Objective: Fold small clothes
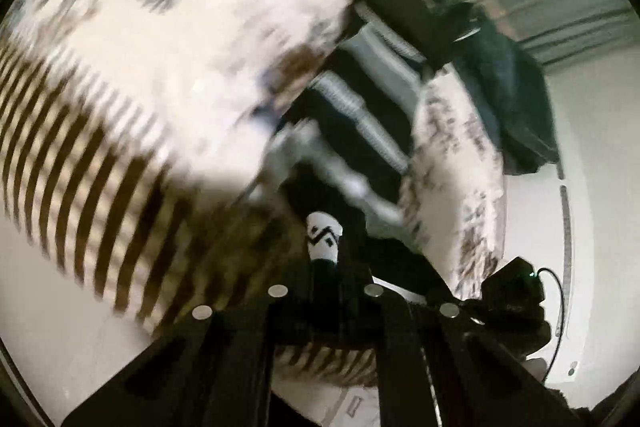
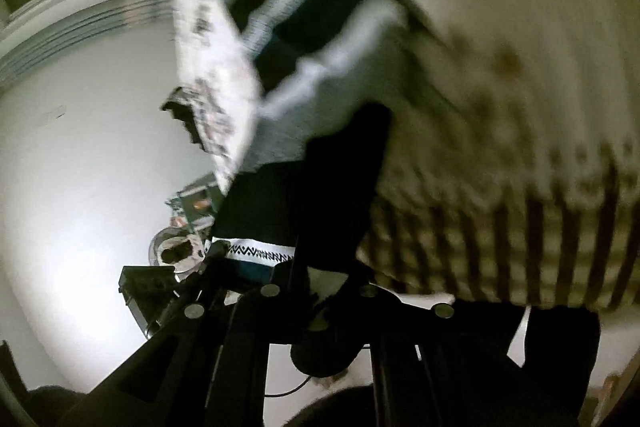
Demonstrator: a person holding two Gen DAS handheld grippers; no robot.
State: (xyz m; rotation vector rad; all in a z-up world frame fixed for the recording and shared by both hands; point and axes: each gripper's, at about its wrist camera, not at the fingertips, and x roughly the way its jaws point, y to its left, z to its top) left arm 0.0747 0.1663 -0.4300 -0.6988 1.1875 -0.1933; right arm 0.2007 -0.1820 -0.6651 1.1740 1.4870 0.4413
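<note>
White patterned garment (image 1: pixel 168 59) blurred across upper left of left view, striped hem lower left, left gripper (image 1: pixel 332 247) clamped on its cloth, right gripper (image 2: pixel 320 259) clamped on black-banded fabric, centre frame.

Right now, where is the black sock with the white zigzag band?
The black sock is pinched in both grippers, centre of each wrist view, in front of the striped patterned cloth.

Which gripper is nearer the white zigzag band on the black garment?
Left. The left gripper has the zigzag band pinched right between its fingertips. The right gripper clamps plain black fabric, with the band lying just off to its left side.
</note>
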